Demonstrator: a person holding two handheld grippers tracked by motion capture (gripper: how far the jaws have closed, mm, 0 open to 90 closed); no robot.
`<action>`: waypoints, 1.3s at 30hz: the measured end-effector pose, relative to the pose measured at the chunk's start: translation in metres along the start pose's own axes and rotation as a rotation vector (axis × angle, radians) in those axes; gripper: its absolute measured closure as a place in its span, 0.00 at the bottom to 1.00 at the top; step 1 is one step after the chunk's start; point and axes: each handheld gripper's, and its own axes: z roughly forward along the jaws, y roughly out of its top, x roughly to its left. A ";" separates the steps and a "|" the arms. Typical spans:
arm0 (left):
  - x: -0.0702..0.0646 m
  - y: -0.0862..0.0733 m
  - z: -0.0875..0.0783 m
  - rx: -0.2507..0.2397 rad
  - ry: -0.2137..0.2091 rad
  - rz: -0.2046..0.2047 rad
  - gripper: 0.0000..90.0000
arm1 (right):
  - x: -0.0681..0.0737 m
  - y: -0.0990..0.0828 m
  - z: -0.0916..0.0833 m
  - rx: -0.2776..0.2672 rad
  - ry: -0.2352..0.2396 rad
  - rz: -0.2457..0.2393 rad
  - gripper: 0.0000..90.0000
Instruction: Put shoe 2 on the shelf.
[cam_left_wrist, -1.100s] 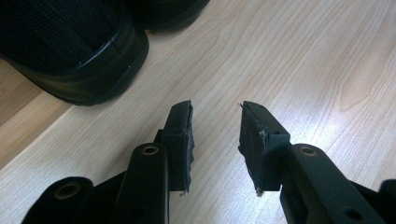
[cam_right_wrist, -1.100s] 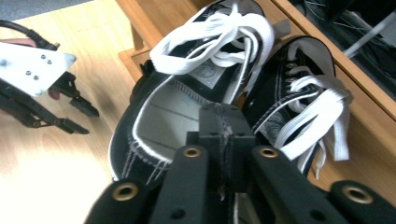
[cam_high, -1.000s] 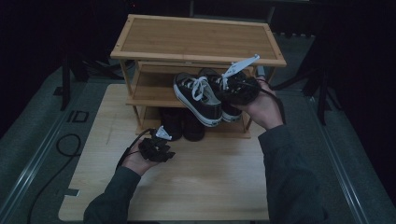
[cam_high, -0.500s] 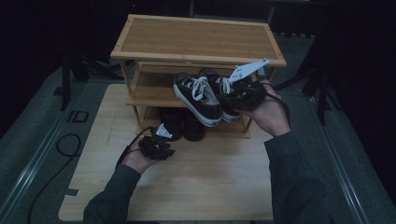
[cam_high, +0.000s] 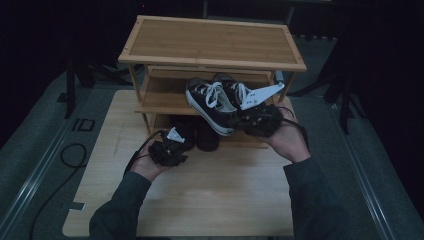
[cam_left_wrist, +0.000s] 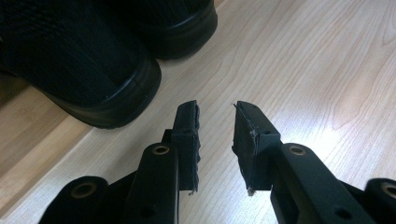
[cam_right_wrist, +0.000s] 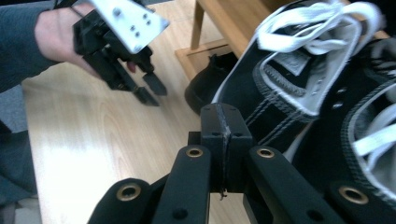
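Since the earlier frame the right gripper (cam_high: 245, 116) has drawn the sneakers (cam_high: 212, 102) off the shelf (cam_high: 165, 102), jaws clamped. Left gripper (cam_left_wrist: 215, 122), empty, has been narrowing beside the black shoes (cam_left_wrist: 93, 70). Next, I judge: set the sneakers down.

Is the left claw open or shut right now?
Open. The left claw shows bare tabletop between its jaws; they have just been closing.

A bamboo shoe rack (cam_high: 210, 45) is standing at the far end of a pale wooden surface (cam_high: 200, 200). Two dark shoes (cam_high: 197, 135) are sitting side by side beneath its lower shelf. A black cable (cam_high: 65, 165) is lying on the grey floor (cam_high: 35, 150).
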 end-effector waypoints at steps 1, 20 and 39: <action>0.001 0.001 -0.001 -0.006 0.000 -0.007 0.79 | 0.001 -0.001 0.001 -0.002 0.007 0.003 1.00; 0.019 0.042 -0.030 -0.055 0.048 -0.007 0.89 | 0.025 -0.041 0.053 0.113 0.072 0.012 0.86; 0.036 0.107 -0.043 -0.113 0.183 -0.013 1.00 | 0.028 -0.073 0.063 0.132 0.091 0.050 0.83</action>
